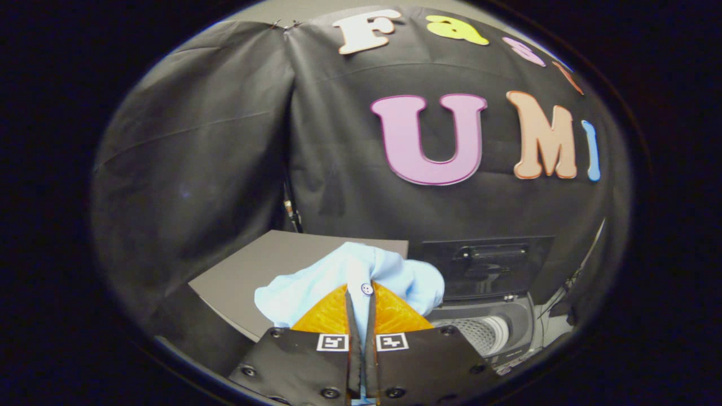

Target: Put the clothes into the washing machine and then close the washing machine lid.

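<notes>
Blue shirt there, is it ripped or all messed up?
Nothing looks torn. The light blue cotton shirt is bunched up, which is normal while the tongs pinch it. A small button shows at the fingertips. The white washing machine, lid raised, waits just beyond.

Gripper (361,293) closed on a light blue shirt (350,276), both fingers (330,316) pressing the cloth near a small button (367,288), the bunched fabric bulging up and out ahead of the tips. Behind the shirt, a grey table (248,276); to the right and lower, a washing machine (507,332) with perforated drum (479,332) exposed and lid (488,265) raised upright against the black cloth wall.
</notes>
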`<state>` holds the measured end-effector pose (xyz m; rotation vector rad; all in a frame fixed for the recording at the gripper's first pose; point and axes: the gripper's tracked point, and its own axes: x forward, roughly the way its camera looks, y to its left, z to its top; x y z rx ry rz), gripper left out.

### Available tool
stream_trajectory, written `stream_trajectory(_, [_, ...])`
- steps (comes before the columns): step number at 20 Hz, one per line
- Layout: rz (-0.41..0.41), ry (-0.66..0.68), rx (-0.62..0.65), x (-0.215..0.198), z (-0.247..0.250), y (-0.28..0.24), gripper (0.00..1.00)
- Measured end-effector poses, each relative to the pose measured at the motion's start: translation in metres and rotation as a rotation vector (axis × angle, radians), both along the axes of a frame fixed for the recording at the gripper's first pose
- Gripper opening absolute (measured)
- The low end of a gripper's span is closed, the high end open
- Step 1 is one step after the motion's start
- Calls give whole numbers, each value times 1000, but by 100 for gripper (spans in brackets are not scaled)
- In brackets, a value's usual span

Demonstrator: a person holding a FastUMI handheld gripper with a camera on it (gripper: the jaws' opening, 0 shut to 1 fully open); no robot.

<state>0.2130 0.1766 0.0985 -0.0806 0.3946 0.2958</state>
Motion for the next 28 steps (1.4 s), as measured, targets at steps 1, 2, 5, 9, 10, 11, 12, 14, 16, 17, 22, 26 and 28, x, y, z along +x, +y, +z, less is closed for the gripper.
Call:
stream_trajectory(1, [-22,-17,-6,3,5,-18,4])
stream_trajectory(2, [-41,-33,-15,6,9,-36,3])
stream_trajectory(5, [-160,-62,-49,18,11,-101,4])
stream_trajectory(9, [-254,-60,-62,31,9,-163,3])
stream_trajectory(10, [-266,-55,-71,34,5,-175,3])
stream_trajectory(11, [-276,-62,-85,37,2,-185,3])
stream_trajectory(12, [-284,-63,-111,41,0,-194,3])
stream_trajectory(14, [-285,-58,-153,45,-13,-205,3])
stream_trajectory(16, [-290,-54,-182,51,-27,-209,3])
stream_trajectory(17, [-292,-58,-208,56,-34,-211,3])
stream_trajectory(22, [-259,8,-206,69,-94,-194,3])
stream_trajectory(26, [-281,66,-196,89,-152,-199,4])
stream_trajectory(28, [-315,100,-176,96,-179,-207,4])
